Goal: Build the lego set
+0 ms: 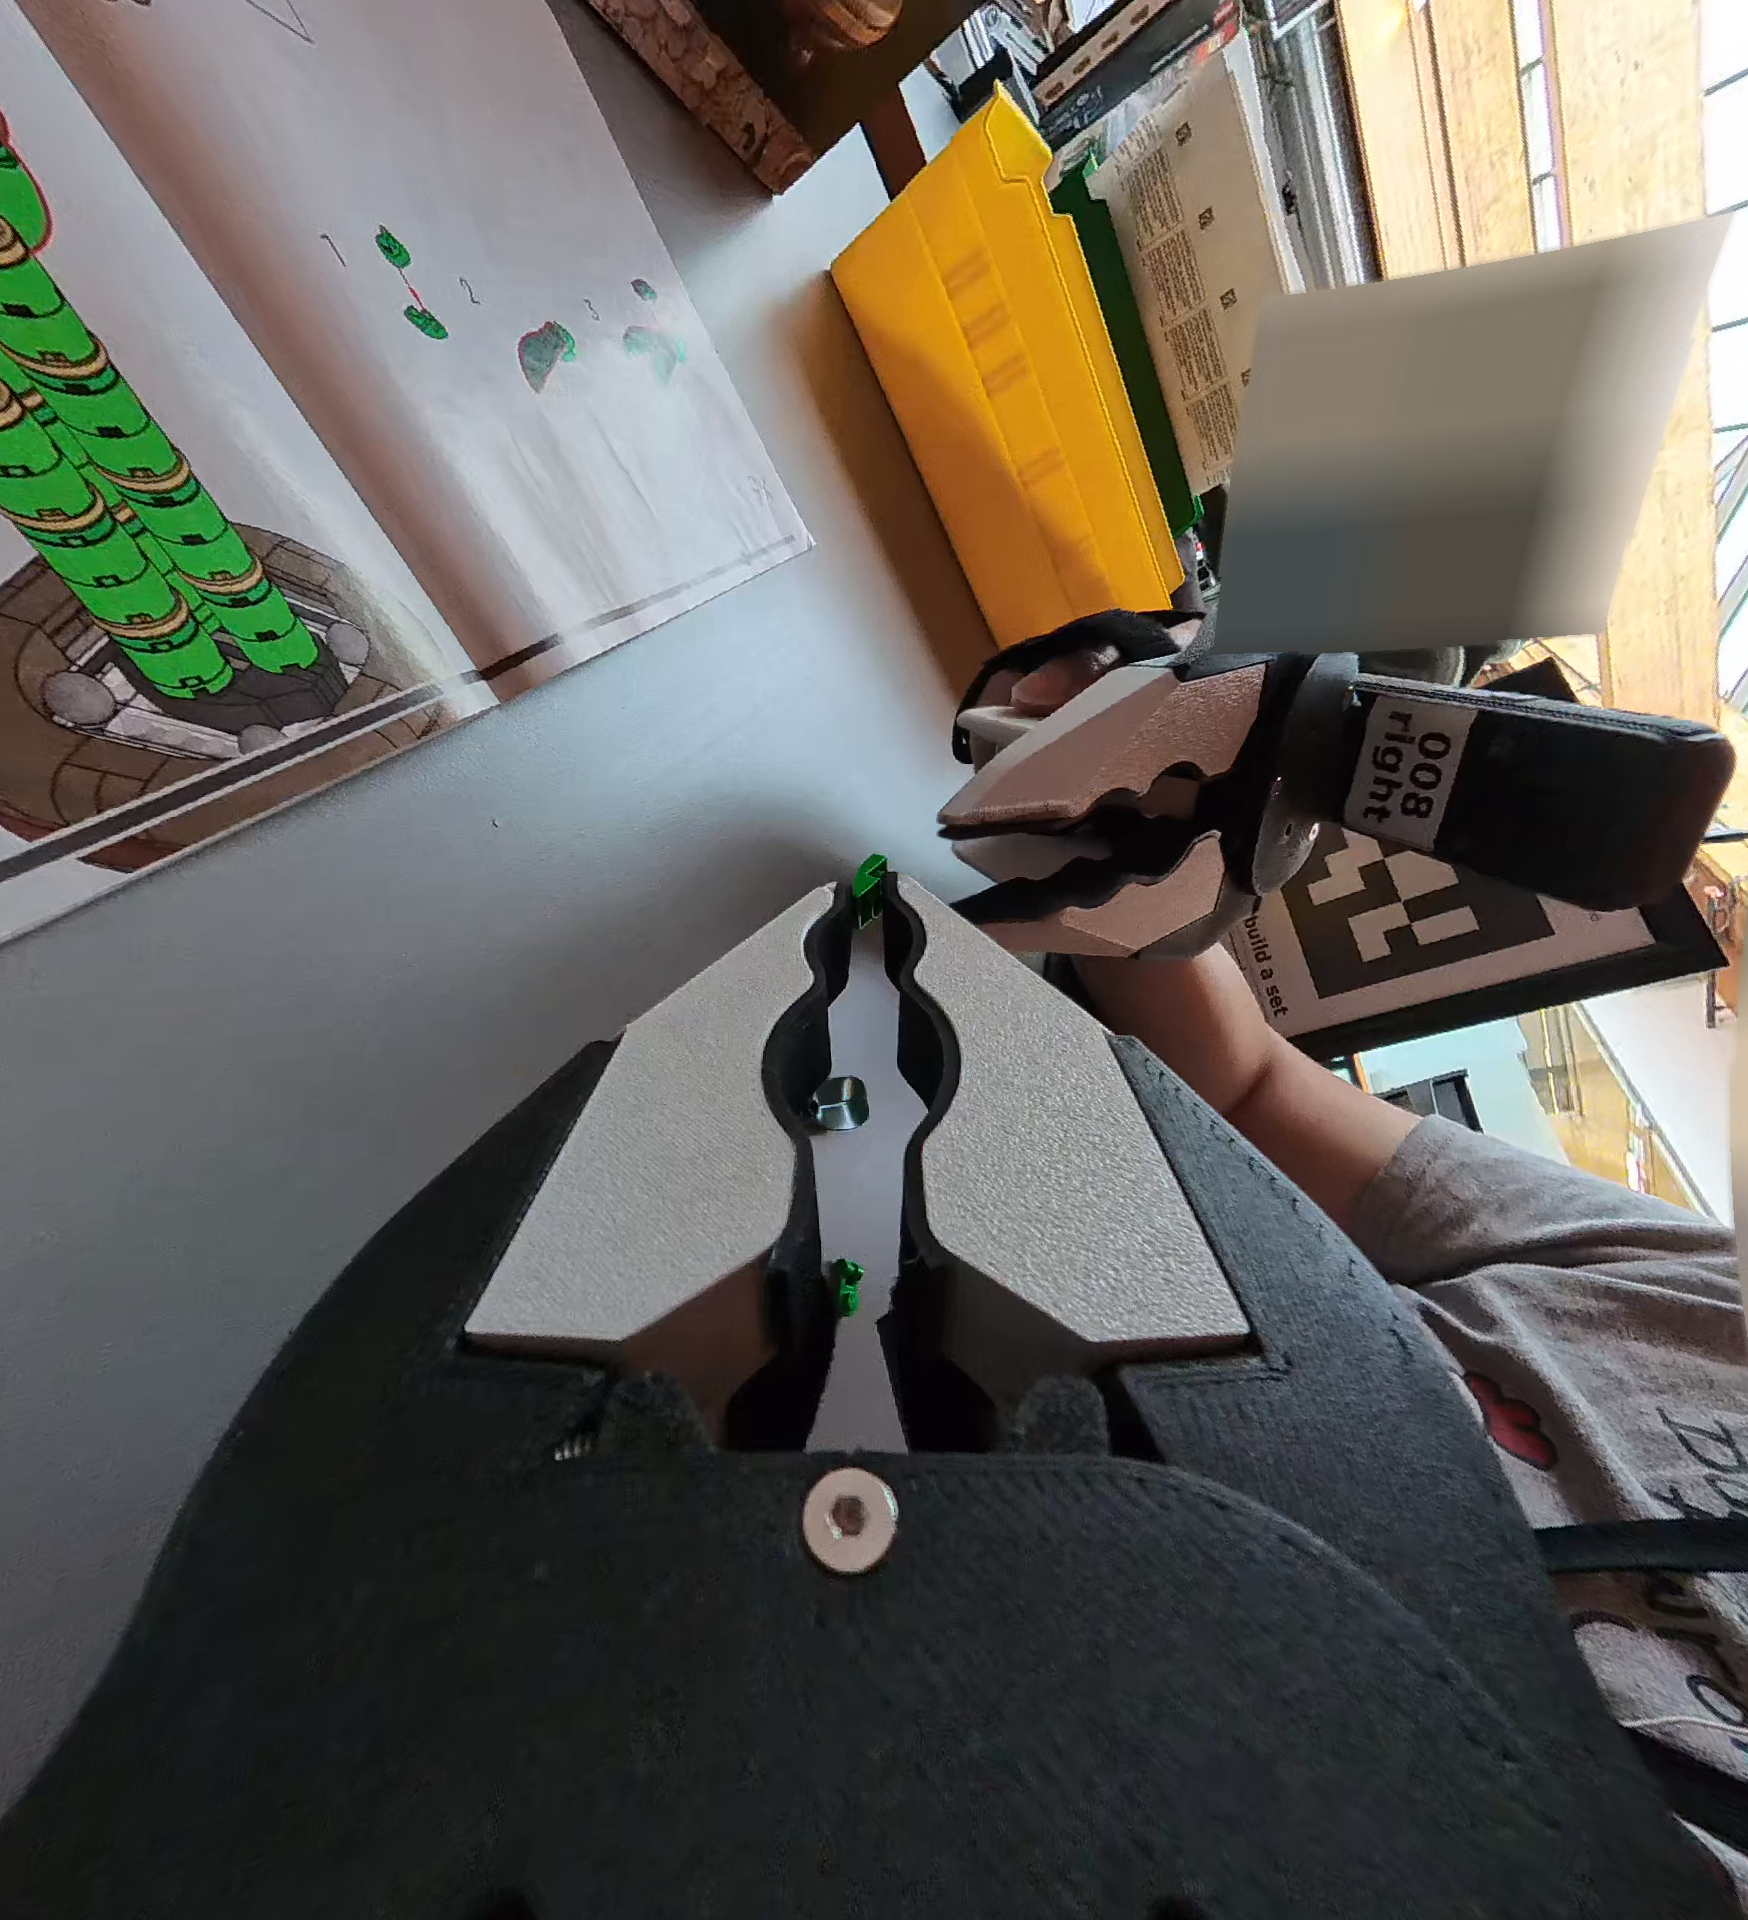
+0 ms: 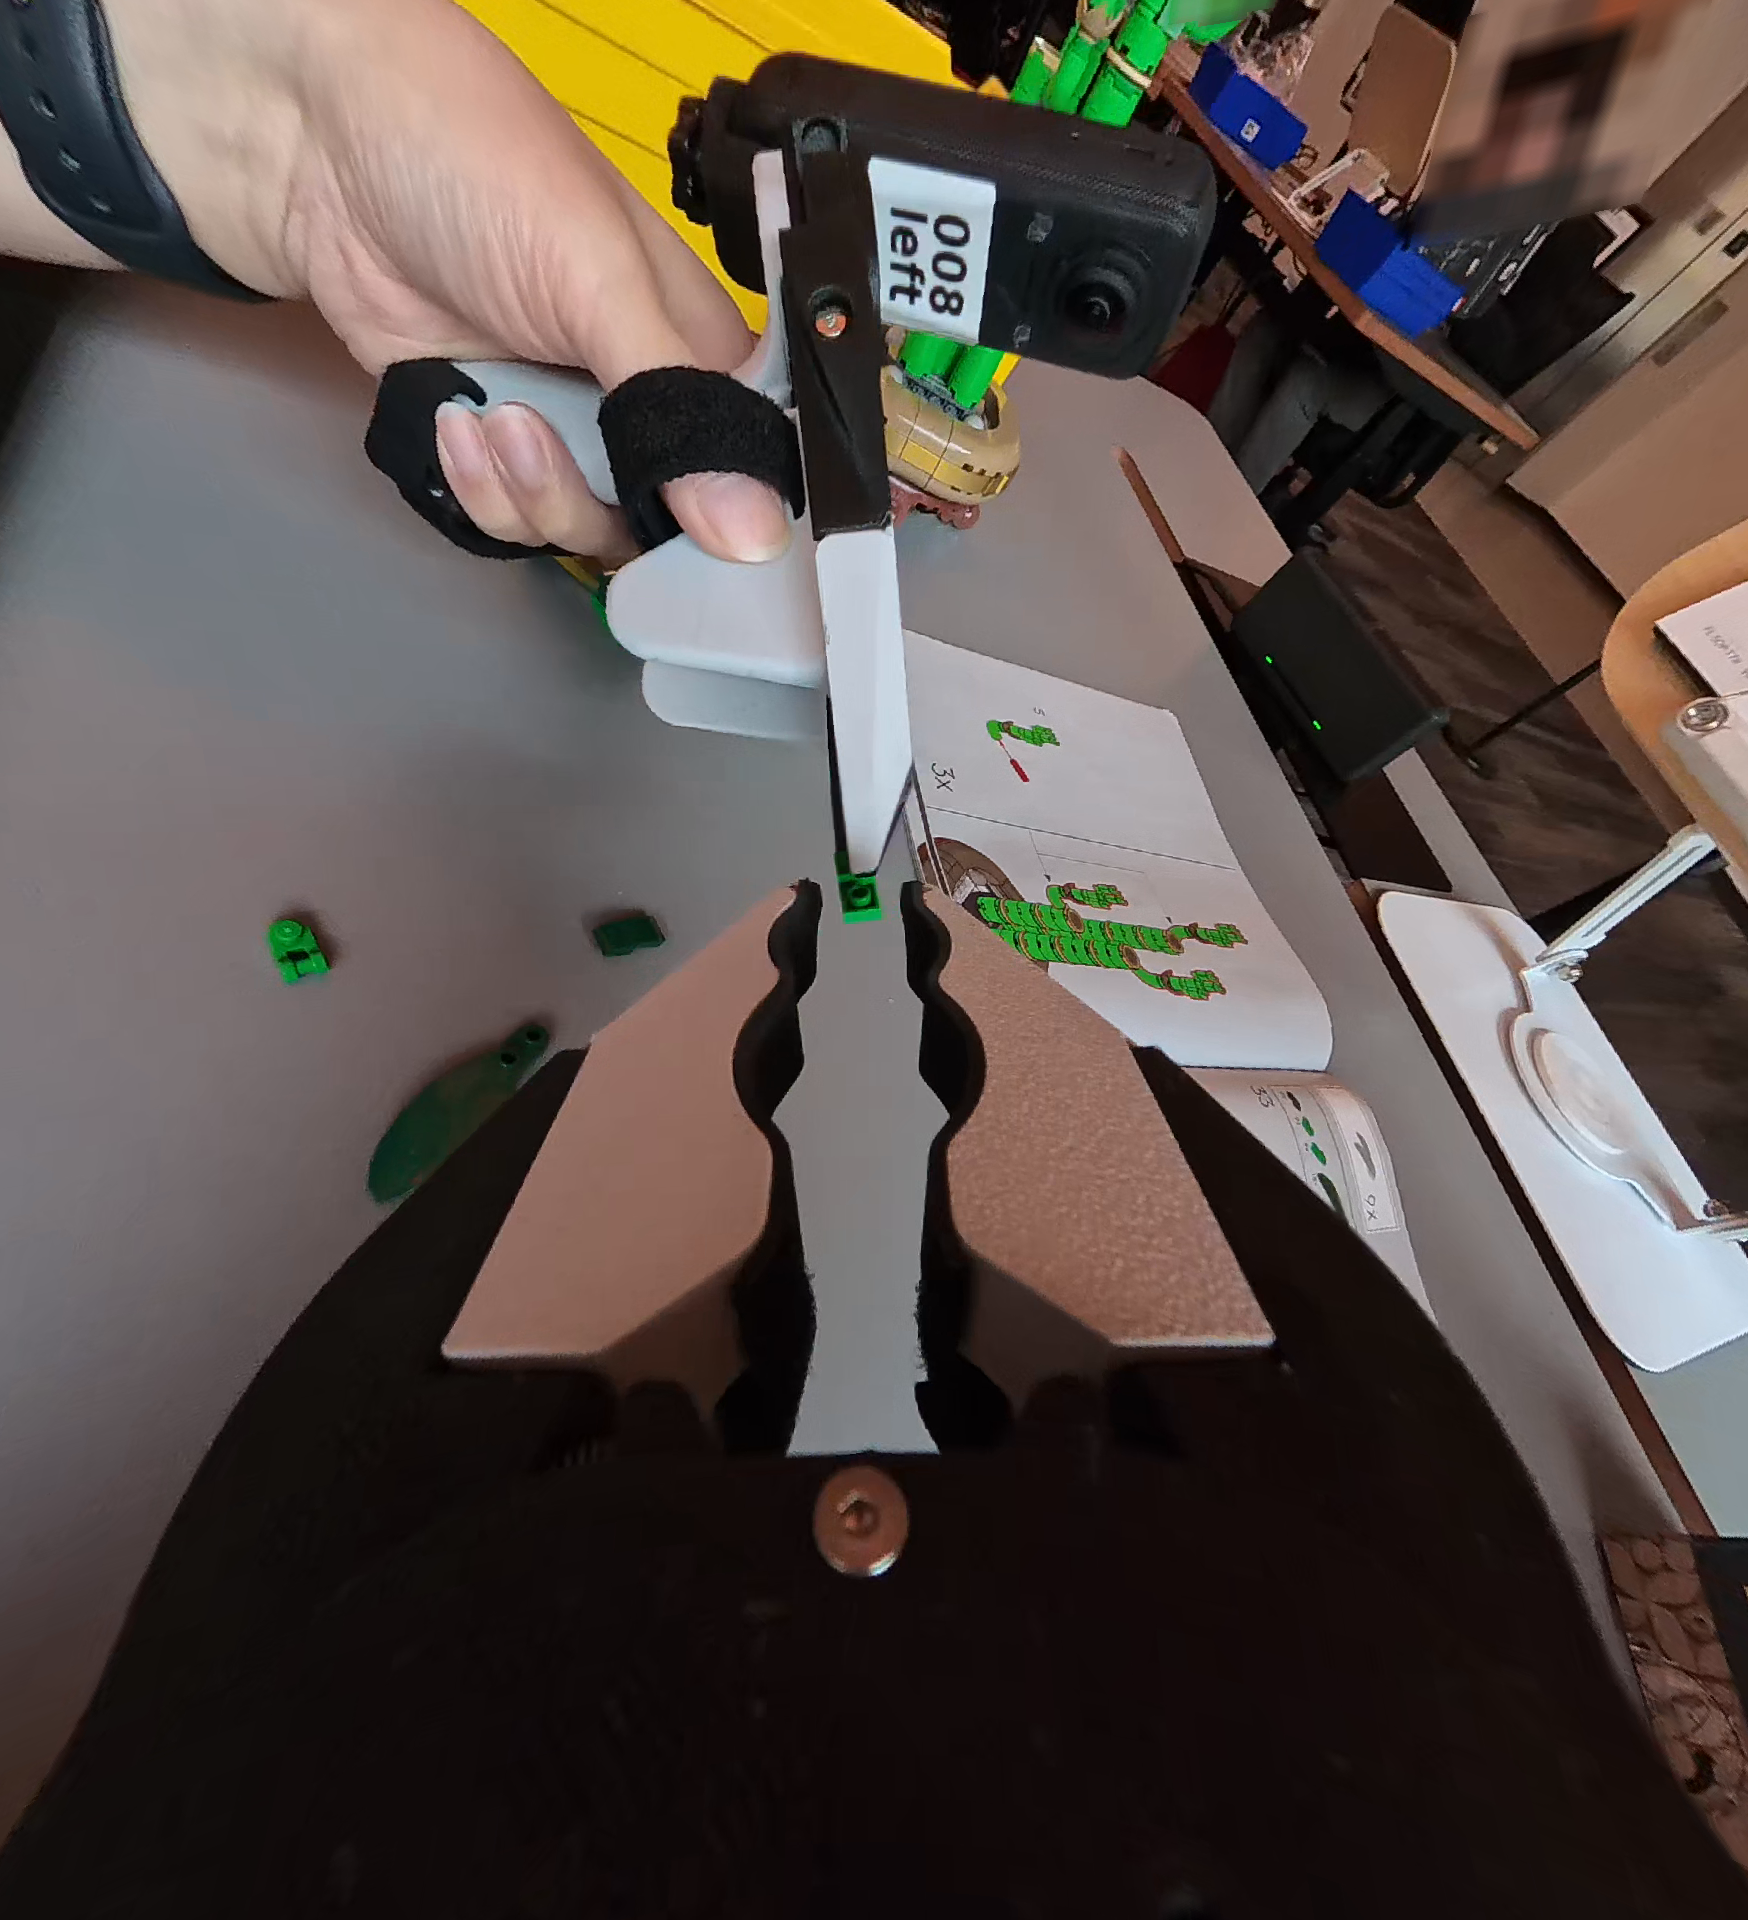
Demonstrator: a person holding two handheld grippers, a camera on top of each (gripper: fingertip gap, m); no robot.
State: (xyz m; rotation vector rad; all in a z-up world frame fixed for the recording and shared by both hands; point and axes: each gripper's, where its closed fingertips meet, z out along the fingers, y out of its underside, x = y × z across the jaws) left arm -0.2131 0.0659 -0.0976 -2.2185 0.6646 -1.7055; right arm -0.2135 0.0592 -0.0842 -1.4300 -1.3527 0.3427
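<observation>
Spreading wide under everything is the grey tabletop [image 2: 174,675], and the open instruction booklet [image 2: 1109,883] lies on it with pictures of a tall green plant model. A yellow bin [image 1: 1005,374] stands at the far edge of the tabletop, just beside a dark green one. Part of the built model, green stems in a tan pot [image 2: 948,436], stands behind the person's hand [image 2: 413,208] in the right wrist view. That hand holds the left hand-held gripper [image 1: 868,902], which points down at the tabletop, and its two tips are squeezed onto a small bright green brick [image 2: 857,896], so it is gripping that brick. The right hand-held gripper [image 2: 857,899] comes in right next to it, with its tips on either side of the same brick. Its jaws have a small gap and are not pinching anything, so it is a little bit open. On the tabletop to the side lie loose pieces, well apart from each other: a long dark green leaf piece [image 2: 444,1117], a small dark green flat piece [image 2: 627,933] and a small bright green piece [image 2: 296,948]. A little silver round piece [image 1: 841,1101] shows between the left gripper's fingers, lying on the tabletop.
</observation>
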